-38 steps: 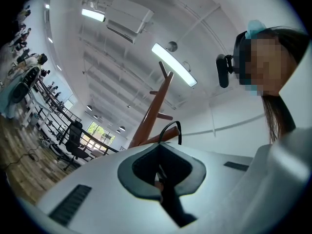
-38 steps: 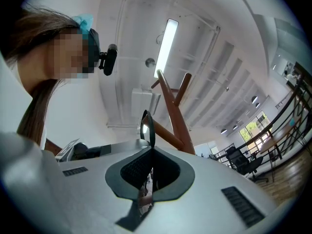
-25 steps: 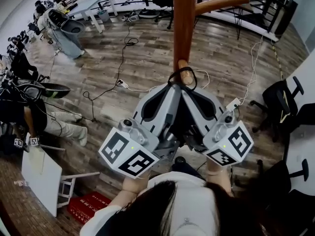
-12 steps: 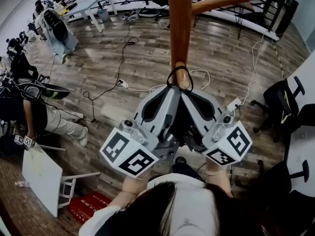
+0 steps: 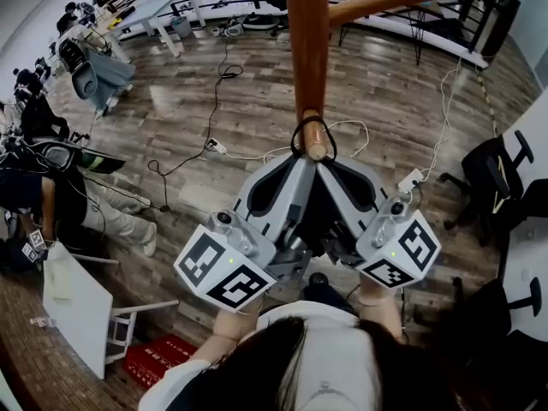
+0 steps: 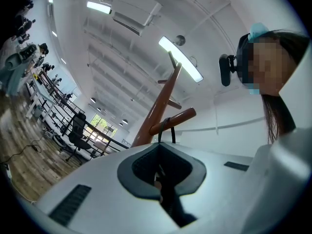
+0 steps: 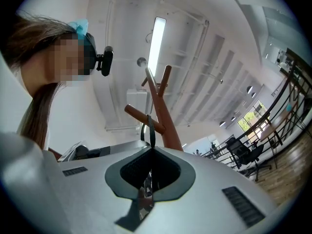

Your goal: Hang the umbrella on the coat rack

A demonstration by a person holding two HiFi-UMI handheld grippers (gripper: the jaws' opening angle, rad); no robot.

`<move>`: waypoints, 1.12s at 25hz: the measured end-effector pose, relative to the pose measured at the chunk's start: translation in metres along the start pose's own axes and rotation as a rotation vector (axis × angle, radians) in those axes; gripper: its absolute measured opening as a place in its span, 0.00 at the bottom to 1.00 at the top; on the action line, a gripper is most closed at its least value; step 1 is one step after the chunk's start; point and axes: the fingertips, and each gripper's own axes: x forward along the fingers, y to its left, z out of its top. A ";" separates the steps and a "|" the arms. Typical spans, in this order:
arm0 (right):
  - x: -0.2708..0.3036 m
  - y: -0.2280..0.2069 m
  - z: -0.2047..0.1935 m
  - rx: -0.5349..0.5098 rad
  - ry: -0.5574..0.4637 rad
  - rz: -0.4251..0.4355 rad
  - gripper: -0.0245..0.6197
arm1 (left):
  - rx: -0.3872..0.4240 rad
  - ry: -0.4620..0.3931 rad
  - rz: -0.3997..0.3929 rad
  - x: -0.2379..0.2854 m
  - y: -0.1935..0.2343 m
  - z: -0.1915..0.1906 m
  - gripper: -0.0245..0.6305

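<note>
Head view: left gripper (image 5: 298,163) and right gripper (image 5: 327,164) sit nose to nose. They're smooth white plastic shells w/ dark rubbery pads, and the b/w marker cubes are on the ends nearest the person. The dark bulk between the two bodies is the umbrella (image 5: 323,217), afaict. Can't make out more of it from up there.

The gripper views show what the head cam doesn't. In the left gripper view the jaws are together, pinching the thin black strap loop (image 6: 165,130) right at the tips. The right gripper view is the same deal, w/ its jaws clamped on that same strap. In both views the strap runs straight up from the tips and goes over the peg (image 6: 178,118), so the loop is hooked around it, not just beside it.

The peg is a short round stub angling off the coat rack (image 5: 306,50), which is smooth reddish-brown wood w/ a thick pole and another branch higher up.

Further out there's a glossy wood-plank floor (image 5: 257,101) w/ black cables snaking to a white power strip (image 5: 214,146). There are black office chairs (image 5: 492,174) on the right, and a white table (image 5: 73,302) and a red box (image 5: 158,358) lower left. A dark railing runs along the far side. Only the gripper views catch the white ceiling w/ long strip lights (image 6: 180,60).
</note>
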 end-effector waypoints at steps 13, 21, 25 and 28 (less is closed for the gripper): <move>-0.016 0.006 0.003 -0.001 -0.013 -0.009 0.10 | -0.004 0.010 -0.050 -0.006 -0.014 -0.006 0.05; -0.023 0.014 0.004 -0.012 -0.012 -0.021 0.10 | -0.014 0.010 -0.059 -0.015 -0.022 -0.008 0.05; -0.029 0.016 0.003 -0.020 -0.010 -0.034 0.10 | -0.016 0.014 -0.060 -0.020 -0.026 -0.012 0.05; -0.031 0.016 0.003 -0.020 -0.009 -0.044 0.10 | -0.018 0.017 -0.057 -0.023 -0.027 -0.014 0.05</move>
